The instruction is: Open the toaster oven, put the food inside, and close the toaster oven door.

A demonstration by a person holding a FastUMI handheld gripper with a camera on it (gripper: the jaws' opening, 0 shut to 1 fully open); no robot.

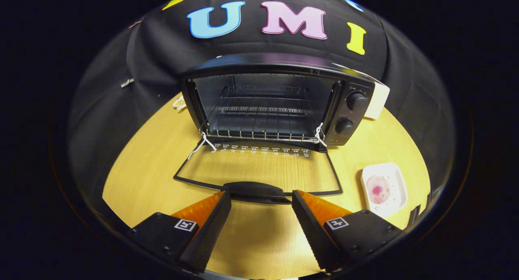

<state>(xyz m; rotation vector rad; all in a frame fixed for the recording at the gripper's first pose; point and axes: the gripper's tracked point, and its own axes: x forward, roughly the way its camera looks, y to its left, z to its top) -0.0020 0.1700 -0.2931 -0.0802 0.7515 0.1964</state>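
A black toaster oven (279,101) stands on the wooden table beyond my fingers, two knobs (357,101) on its right side. Its glass door (259,166) lies folded flat toward me, and the door's dark handle (252,189) sits just ahead of my fingertips. A wire rack (259,128) shows inside the open cavity, bare. To the right of the door rests a white square plate (395,182) carrying a round pinkish piece of food (378,189). My gripper (261,195) is open, nothing between its fingers, hovering over the table just short of the handle.
A white box (377,101) stands behind the oven's right side. A small pale object (179,103) lies on the table to the oven's left. Bare wooden table (138,166) spreads left of the door and beneath my fingers.
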